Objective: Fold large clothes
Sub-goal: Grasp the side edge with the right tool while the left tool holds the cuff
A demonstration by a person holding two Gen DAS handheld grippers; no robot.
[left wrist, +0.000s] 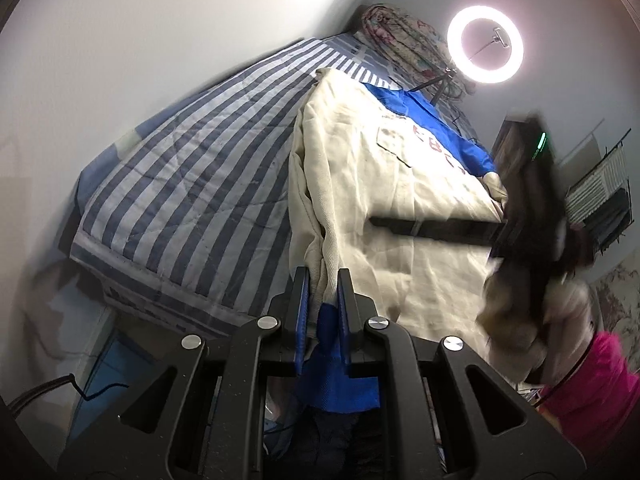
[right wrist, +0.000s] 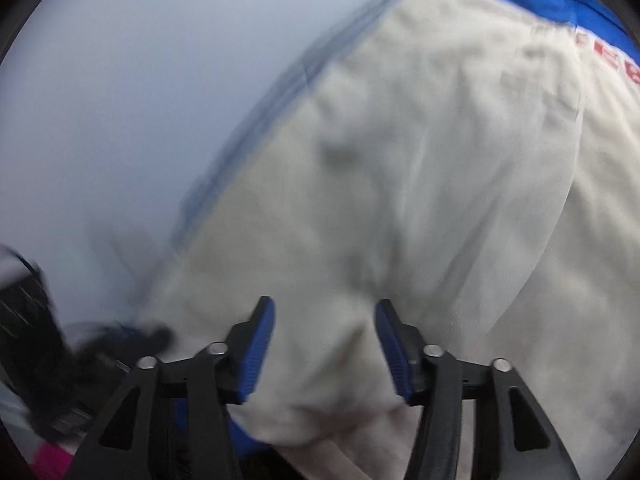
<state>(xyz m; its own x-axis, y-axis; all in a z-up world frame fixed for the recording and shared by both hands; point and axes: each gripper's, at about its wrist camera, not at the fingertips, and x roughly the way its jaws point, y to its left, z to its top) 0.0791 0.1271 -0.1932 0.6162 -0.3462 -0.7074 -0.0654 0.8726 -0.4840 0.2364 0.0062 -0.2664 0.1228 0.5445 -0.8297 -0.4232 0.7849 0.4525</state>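
Note:
A large cream jacket [left wrist: 400, 184] with blue parts and red letters lies on a blue-and-white striped bed cover [left wrist: 192, 168]. My left gripper [left wrist: 323, 276] is shut on the jacket's near edge, where cream ribbing meets blue cloth. The right gripper shows in the left wrist view as a blurred dark shape [left wrist: 528, 216] over the jacket's right side. In the right wrist view my right gripper [right wrist: 325, 308] is open, its blue pads [right wrist: 256, 352] apart just above the cream cloth [right wrist: 400, 160]. That view is blurred by motion.
A lit ring light [left wrist: 485, 43] on a stand sits at the bed's far end beside a rolled floral blanket [left wrist: 404, 36]. A white wall [left wrist: 160, 32] runs along the bed's left. A person in pink [left wrist: 592, 384] is at the right.

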